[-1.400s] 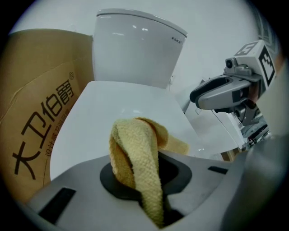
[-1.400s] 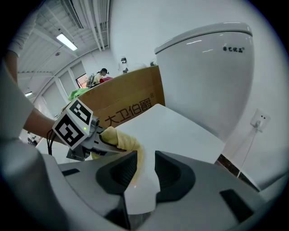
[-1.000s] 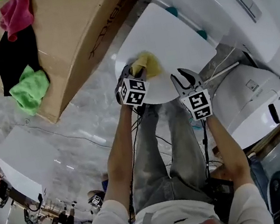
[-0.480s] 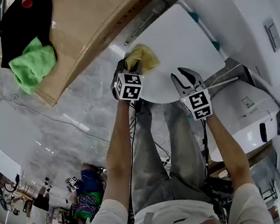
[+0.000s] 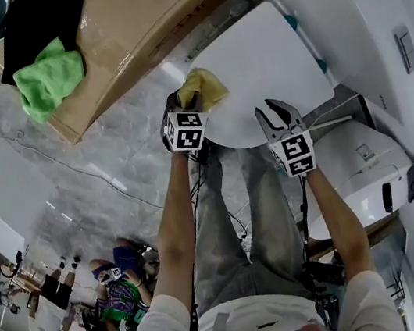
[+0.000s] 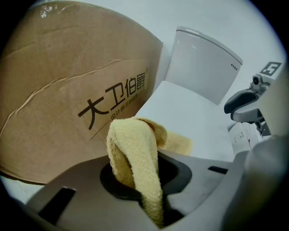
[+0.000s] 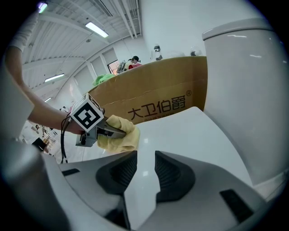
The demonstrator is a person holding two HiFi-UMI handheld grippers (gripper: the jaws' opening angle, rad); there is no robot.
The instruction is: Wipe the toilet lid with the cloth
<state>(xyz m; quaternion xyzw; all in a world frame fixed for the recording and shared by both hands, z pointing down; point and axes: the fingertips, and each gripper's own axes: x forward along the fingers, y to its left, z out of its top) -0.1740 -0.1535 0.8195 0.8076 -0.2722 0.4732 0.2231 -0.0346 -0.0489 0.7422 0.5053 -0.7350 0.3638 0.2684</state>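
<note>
Closest to me, the left gripper (image 6: pixel 149 180) is clenched on the yellow waffle-weave cloth (image 6: pixel 135 153). One end of the cloth runs down between the jaws, and the rest bunches up and folds forward over them. I hold it that way so the loose fold, not the hard plastic of the jaws, is what meets the surface.

In the head view the cloth sits at the left front edge of the closed flat white toilet lid (image 5: pixel 260 64). The right gripper view shows its far fold lying on the lid there. I judge the wiping to be under way at that corner, with most of the lid not yet covered.

The right gripper (image 7: pixel 145 169) is released. Its jaws stand a little apart with nothing between them, and only the glossy lid shows through the gap. It hangs over the lid's right front part, near the left one but not touching it. I take that as parking it clear of the cloth's path.

Beyond the lid, the white ceramic cistern (image 7: pixel 248 90) rises upright at the back, which limits any stroke in that direction. The large brown cardboard box with black printed characters (image 6: pixel 67 90) stands just beside the toilet on the left. That leaves the left gripper little room on that side.
</note>
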